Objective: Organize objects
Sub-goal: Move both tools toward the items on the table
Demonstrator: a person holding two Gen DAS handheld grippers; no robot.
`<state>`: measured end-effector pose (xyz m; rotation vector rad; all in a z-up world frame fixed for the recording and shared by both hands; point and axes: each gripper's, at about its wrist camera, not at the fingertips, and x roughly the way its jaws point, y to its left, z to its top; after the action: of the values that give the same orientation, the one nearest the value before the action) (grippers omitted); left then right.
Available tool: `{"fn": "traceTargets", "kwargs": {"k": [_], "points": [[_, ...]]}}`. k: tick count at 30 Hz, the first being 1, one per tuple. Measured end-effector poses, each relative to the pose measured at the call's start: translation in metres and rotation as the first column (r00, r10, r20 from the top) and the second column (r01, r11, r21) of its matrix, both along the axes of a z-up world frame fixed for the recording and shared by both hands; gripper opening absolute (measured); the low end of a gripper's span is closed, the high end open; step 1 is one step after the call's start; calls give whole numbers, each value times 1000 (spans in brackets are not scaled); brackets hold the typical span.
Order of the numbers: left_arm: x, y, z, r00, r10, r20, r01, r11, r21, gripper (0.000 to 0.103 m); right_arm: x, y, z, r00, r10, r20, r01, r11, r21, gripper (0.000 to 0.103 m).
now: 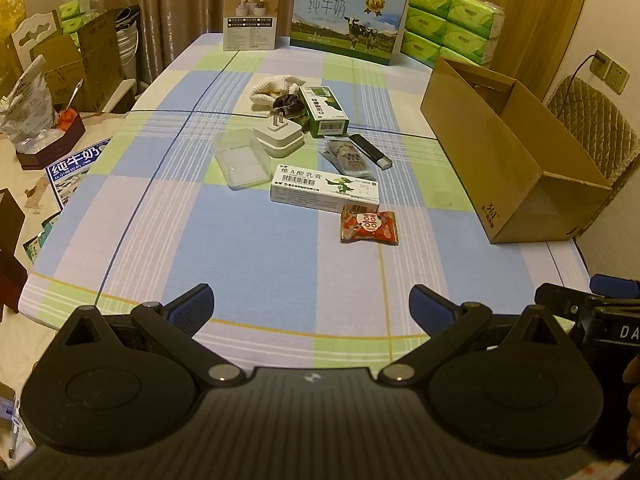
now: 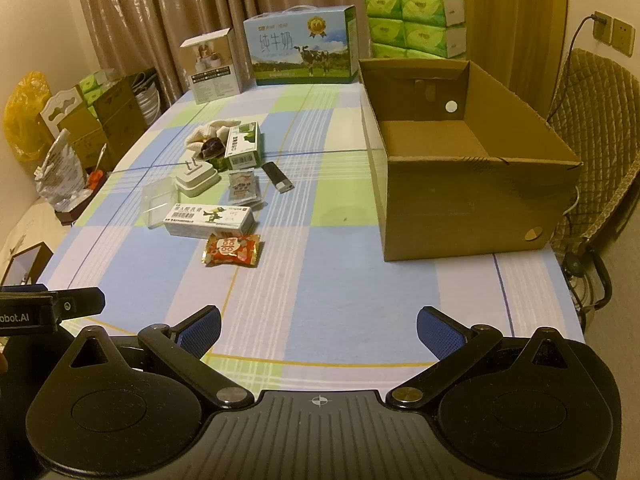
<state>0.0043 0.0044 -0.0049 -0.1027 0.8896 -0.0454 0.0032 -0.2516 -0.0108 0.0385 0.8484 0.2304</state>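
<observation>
We hold the left gripper (image 1: 310,304) and the right gripper (image 2: 318,328) spread wide and empty over the near edge of the checked surface (image 2: 320,280). Ahead, well apart from both, lie a red snack packet (image 2: 232,250), a long white ointment box (image 2: 210,220), a charger plug (image 1: 278,136) and 1 black lighter (image 2: 278,178). The open cardboard box (image 2: 460,200) stands to their right.

Milk carton (image 1: 347,20) reads 纯牛奶; snack packet (image 2: 233,250) perhaps "holo".

Dim, warm yellowish indoor light, soft shadows, sharp focus, with strong fisheye bending and dark corners.
</observation>
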Motion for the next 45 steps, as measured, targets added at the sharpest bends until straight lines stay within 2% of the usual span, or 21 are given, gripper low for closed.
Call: {"fn": "traceTargets", "kwargs": {"k": [30, 39, 45], "points": [[4, 12, -11, 1000, 4, -23, -5, 1000, -19, 102, 8, 9, -9, 1000, 13, -28, -13, 1000, -2, 101], [18, 20, -15, 999, 1, -36, -2, 1000, -15, 102, 22, 19, -17, 998, 33, -47, -33, 999, 1, 101], [39, 33, -16, 999, -24, -23, 24, 999, 27, 102, 39, 37, -23, 996, 75, -45, -75, 997, 10, 101]]}}
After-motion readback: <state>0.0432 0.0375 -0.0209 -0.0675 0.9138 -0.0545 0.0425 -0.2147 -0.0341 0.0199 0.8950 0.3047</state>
